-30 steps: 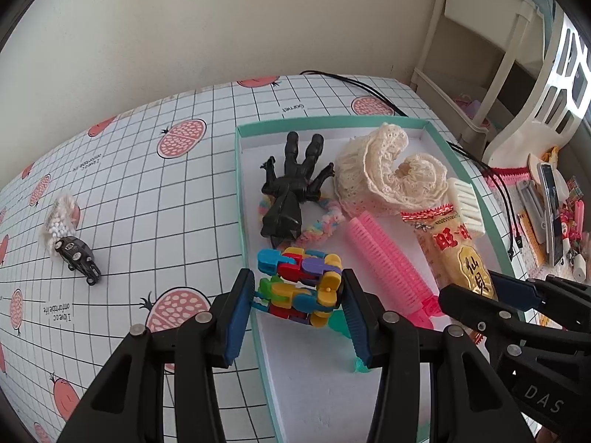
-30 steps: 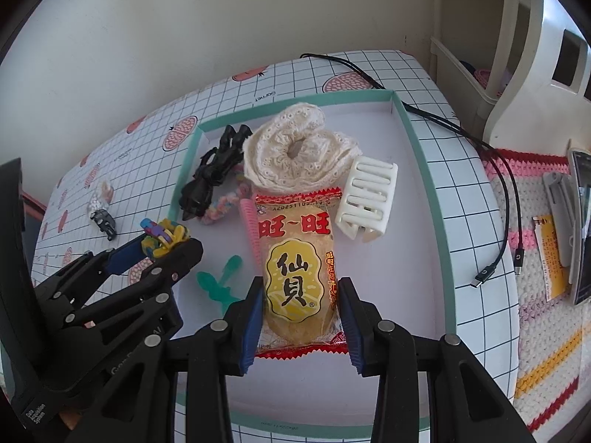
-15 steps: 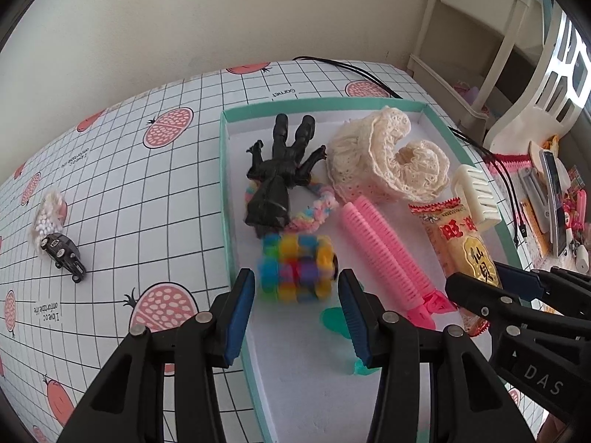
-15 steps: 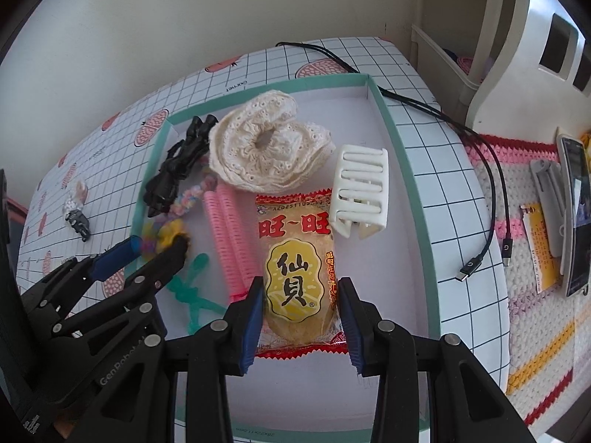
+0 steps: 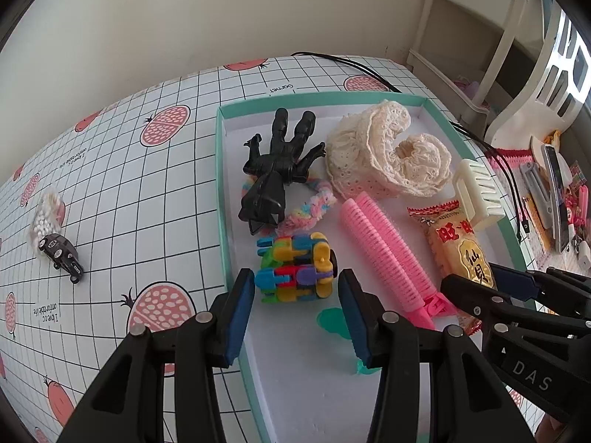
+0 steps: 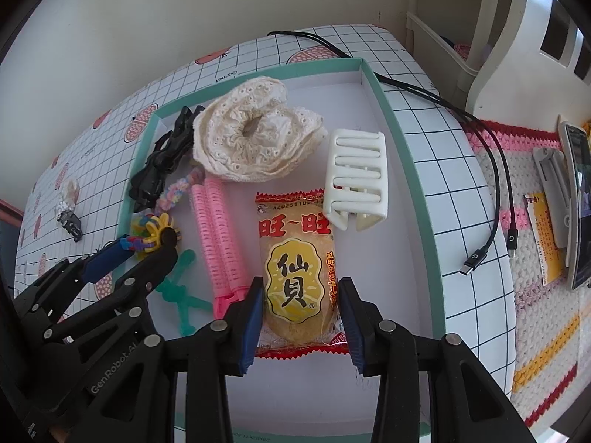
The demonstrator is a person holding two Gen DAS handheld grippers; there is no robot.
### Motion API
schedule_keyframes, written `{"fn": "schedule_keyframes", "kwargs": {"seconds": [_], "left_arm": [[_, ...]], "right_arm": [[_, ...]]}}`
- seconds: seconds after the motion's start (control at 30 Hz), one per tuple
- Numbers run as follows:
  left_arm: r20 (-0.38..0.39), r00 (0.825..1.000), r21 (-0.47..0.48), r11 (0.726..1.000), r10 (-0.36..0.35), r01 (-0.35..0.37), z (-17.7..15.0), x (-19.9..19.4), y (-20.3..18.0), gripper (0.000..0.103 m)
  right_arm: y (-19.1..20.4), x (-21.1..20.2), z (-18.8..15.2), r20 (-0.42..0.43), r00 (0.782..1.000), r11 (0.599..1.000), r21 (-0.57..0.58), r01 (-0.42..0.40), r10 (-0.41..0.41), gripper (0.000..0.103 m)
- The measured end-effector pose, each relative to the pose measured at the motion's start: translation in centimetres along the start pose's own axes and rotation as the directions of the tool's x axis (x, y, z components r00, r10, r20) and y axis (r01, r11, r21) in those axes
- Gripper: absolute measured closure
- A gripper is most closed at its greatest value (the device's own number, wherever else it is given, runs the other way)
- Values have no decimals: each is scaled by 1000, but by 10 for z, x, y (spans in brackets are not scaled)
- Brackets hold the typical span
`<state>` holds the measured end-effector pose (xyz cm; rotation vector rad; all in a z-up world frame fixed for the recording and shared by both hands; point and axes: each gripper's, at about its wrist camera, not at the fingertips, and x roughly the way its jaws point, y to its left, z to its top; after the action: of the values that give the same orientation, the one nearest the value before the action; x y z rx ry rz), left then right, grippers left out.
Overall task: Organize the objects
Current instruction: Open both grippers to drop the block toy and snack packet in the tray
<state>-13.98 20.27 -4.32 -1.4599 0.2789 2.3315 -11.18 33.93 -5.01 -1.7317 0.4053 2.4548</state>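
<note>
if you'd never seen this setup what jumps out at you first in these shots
The shallow teal-rimmed box, crowded with odds and ends, catches the eye first. The red and yellow snack packet lies in front between the open fingers of the right gripper, with the cream lace scrunchie behind it. The multicoloured block toy sits just ahead of the open left gripper, under the black figure.

It was plainly a room in someone's home, most likely a bedroom or a child's corner. The counter (image 5: 155,192) wore a gridded cloth printed with pink pomegranates, pushed up against a plain cream wall (image 5: 184,11). White painted wooden furniture (image 5: 480,33) stood at the right, beside a crocheted mat (image 6: 532,229) in pink, red and yellow. A phone (image 6: 580,203) and a charging cable (image 6: 495,199) lay about, with a toy car (image 5: 61,256) left on the cloth.
</note>
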Motion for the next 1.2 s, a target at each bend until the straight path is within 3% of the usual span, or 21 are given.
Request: {"fn": "schedule_keyframes", "kwargs": {"seconds": [0.27, 0.5, 0.83, 0.93, 1.2], "left_arm": [[-2, 1000, 7, 1000, 11, -11, 2, -5, 2, 54], [3, 1000, 13, 1000, 23, -23, 5, -16, 2, 54], [29, 997, -15, 998, 67, -66, 10, -38, 8, 53], [24, 996, -34, 996, 82, -81, 10, -40, 13, 47], [-6, 991, -77, 988, 136, -136, 7, -36, 30, 39]], "right_arm": [[0, 0, 1, -1, 1000, 1000, -3, 5, -5, 59], [4, -9, 1, 21, 1000, 1000, -17, 4, -4, 47], [8, -25, 0, 67, 998, 999, -31, -17, 19, 47], [11, -26, 0, 71, 997, 999, -43, -20, 23, 46], [12, -25, 1, 88, 996, 999, -40, -9, 12, 31]]}}
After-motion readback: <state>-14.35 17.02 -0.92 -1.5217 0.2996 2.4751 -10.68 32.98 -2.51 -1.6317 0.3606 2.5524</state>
